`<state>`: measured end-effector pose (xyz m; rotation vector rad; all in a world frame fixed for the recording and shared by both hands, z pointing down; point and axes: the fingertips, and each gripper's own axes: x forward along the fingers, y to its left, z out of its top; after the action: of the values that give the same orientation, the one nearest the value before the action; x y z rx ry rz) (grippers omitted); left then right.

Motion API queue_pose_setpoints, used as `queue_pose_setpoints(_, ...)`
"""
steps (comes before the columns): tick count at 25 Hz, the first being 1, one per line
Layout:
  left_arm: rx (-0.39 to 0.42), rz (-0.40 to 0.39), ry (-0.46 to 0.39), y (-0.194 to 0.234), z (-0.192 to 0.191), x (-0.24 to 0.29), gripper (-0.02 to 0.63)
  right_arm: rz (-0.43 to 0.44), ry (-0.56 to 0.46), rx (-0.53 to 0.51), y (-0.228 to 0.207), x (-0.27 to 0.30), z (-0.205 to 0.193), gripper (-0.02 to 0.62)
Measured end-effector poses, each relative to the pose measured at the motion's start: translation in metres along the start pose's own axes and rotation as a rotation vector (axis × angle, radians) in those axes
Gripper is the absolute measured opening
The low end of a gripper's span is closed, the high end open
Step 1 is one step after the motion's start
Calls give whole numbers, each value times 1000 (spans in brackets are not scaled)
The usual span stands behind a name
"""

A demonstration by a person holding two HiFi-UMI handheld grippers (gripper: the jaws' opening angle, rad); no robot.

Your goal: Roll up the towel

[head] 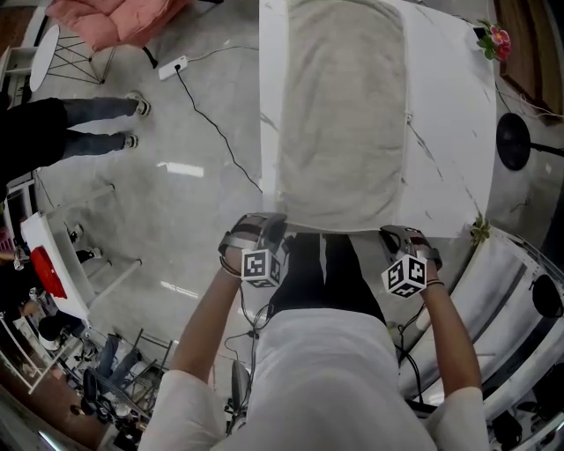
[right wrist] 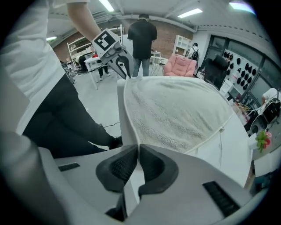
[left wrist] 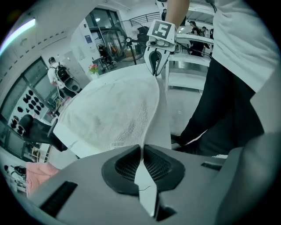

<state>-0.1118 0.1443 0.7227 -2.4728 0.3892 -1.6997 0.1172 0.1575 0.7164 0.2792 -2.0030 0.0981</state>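
Observation:
A pale beige towel lies flat lengthwise on the white marble-look table, its near end at the table's front edge. My left gripper is at the towel's near left corner and my right gripper at its near right corner. In the left gripper view the left gripper is shut with the towel's edge pinched between the pads; the right gripper shows at the far end of that edge. In the right gripper view the right gripper is shut on the towel hem likewise.
A person in jeans stands on the floor at left, near a pink chair. A power strip with its cable lies on the floor left of the table. Flowers and a black round base are at right.

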Motion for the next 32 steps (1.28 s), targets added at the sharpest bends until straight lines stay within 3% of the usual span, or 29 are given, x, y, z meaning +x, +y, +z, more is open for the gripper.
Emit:
queue_pose_setpoints(14,-69,-210,-15,-26,1,-26,34,157,5,96,27,-21,4,26)
queue_pose_setpoints(24,-159,-225,-5,16,3,-15,37,140,-3,175,-23,-12,11,31)
queue_pose_setpoints(29,-201,-198,32,35,-2,-1,44,87,6,219,-47,-3,10,37)
queue_pose_setpoints(32,-242,-159,65,47,-12,11,147,35,31,229,-59,7,6,106)
